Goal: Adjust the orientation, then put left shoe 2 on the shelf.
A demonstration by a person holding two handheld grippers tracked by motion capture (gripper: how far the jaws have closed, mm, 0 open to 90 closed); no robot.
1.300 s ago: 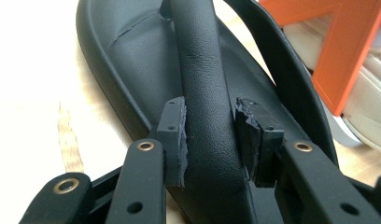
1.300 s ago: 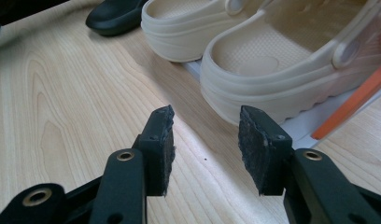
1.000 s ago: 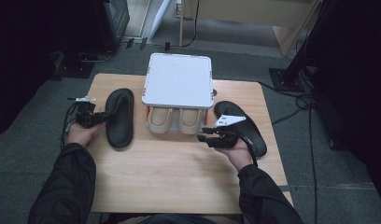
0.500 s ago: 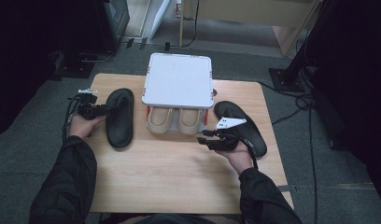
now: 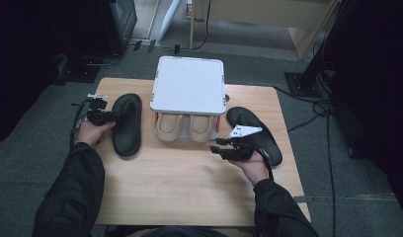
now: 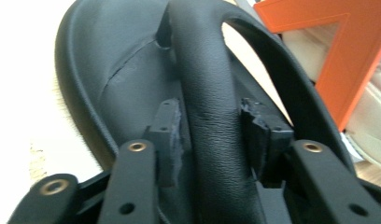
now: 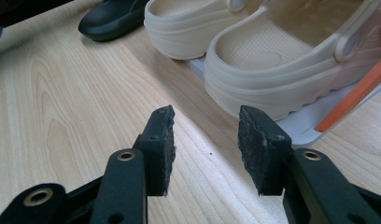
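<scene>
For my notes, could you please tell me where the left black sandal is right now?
In the high view, the left black sandal lies on the table's left side, just left of the beige clogs, with the left gripper at its strap.

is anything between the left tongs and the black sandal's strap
Nothing visible does. The left tongs already straddle the strap of the black sandal, and their jaws have just been closing on it, with one pad against the strap's side.

The white rack top (image 5: 188, 91) hides most of the beige clogs (image 5: 185, 127)
</scene>
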